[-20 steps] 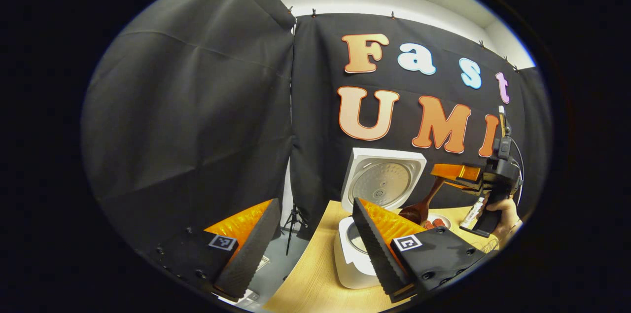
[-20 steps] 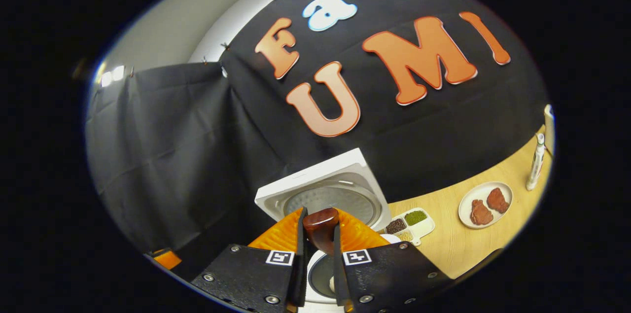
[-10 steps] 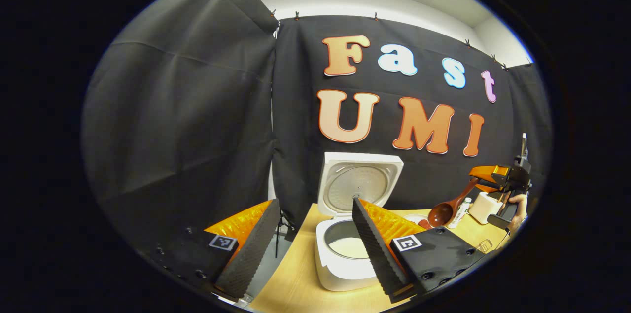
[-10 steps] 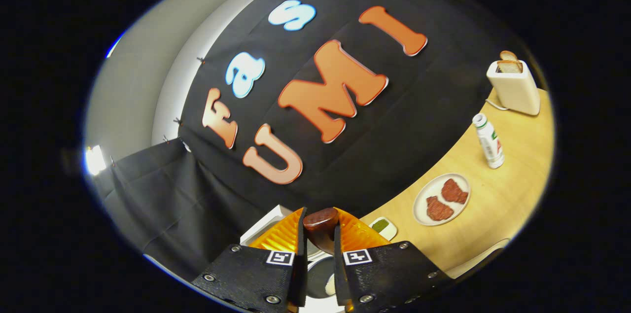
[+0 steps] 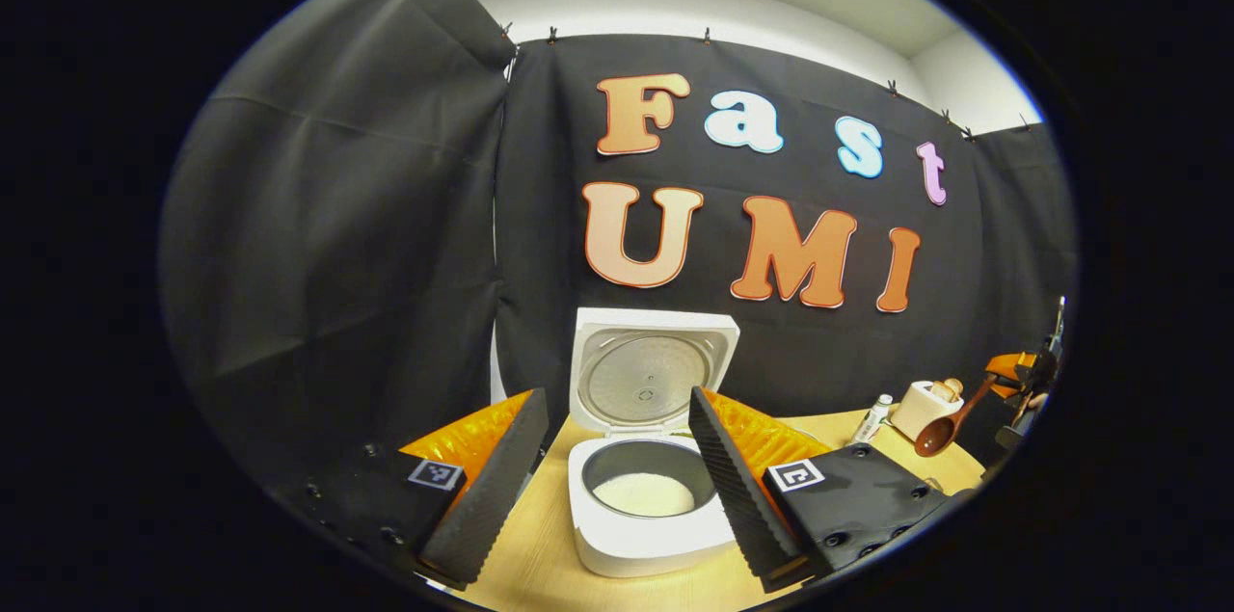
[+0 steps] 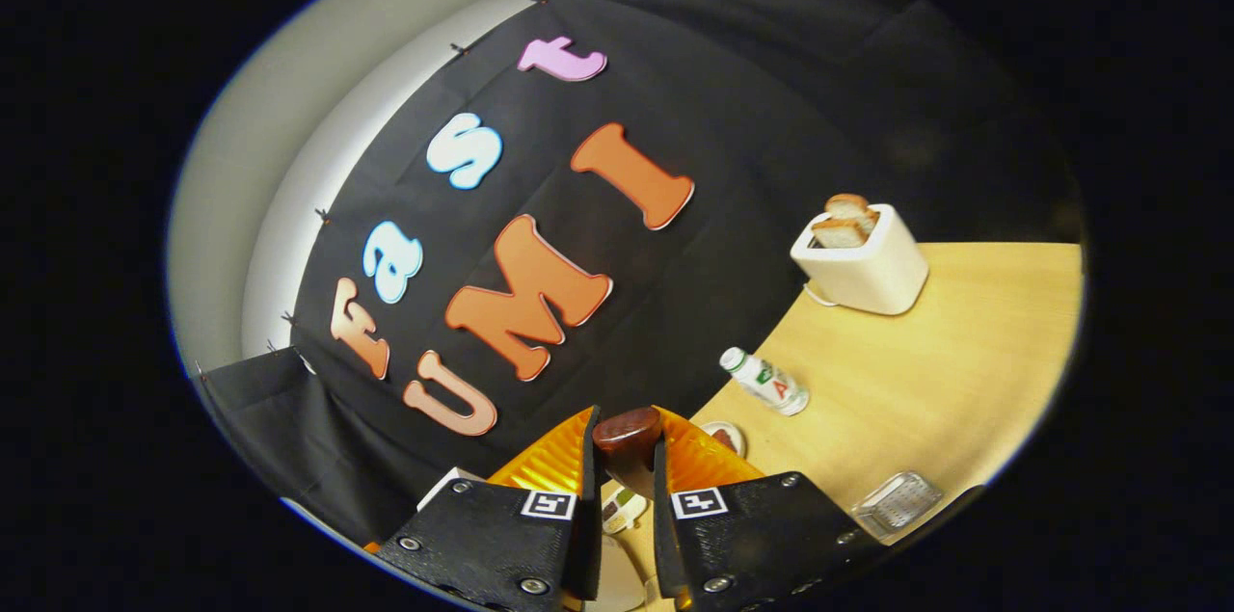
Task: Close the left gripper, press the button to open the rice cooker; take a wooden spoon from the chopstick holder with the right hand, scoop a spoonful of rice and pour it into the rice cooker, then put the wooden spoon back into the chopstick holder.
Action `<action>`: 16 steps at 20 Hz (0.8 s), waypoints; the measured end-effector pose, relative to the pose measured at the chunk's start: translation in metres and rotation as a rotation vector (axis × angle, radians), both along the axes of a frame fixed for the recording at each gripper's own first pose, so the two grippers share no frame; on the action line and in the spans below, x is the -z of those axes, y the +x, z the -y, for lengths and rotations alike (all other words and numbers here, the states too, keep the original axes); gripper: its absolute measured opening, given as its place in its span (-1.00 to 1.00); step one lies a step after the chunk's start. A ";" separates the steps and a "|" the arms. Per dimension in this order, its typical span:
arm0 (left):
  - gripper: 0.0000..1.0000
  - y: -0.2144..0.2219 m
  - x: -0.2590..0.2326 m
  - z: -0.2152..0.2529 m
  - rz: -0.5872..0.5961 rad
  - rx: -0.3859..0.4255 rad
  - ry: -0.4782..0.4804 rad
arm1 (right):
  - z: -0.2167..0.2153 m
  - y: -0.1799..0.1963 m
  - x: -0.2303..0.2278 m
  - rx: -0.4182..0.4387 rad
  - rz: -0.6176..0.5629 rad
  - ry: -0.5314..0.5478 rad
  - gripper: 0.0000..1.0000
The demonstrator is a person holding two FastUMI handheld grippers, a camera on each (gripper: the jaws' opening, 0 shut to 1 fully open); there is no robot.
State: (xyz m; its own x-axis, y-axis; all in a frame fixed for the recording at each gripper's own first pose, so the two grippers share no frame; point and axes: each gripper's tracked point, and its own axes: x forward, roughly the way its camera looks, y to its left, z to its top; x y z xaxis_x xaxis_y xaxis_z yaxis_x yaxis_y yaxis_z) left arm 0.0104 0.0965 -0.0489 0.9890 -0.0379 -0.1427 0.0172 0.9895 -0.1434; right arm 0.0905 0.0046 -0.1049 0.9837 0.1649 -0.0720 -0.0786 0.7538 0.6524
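**Wooden spoon on its way back to the holder**

White rice cooker (image 5: 648, 458) stands open on the table (image 5: 540, 559), rice inside, so pressing and pouring look done. Right hand-held gripper (image 6: 625, 487) is clamped on the wooden spoon (image 5: 950, 419), held at far right above the table, handle slanting up, bowl low. Left hand-held gripper (image 5: 617, 477) has fingers apart. Returning it remains.

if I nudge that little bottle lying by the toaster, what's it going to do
The bottle lies on its side on the bare table, so it would probably roll rather than slide. It looks small and plastic, likely light. The toaster stands apart from it, so it may not stop it.
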 end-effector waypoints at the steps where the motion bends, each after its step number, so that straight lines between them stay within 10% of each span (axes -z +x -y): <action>1: 1.00 0.000 -0.002 0.003 0.001 0.002 0.005 | 0.016 -0.005 0.003 0.023 -0.008 0.002 -0.57; 16: 0.97 0.003 -0.005 0.041 -0.029 0.030 0.049 | 0.096 -0.026 0.124 0.089 -0.199 -0.032 -0.57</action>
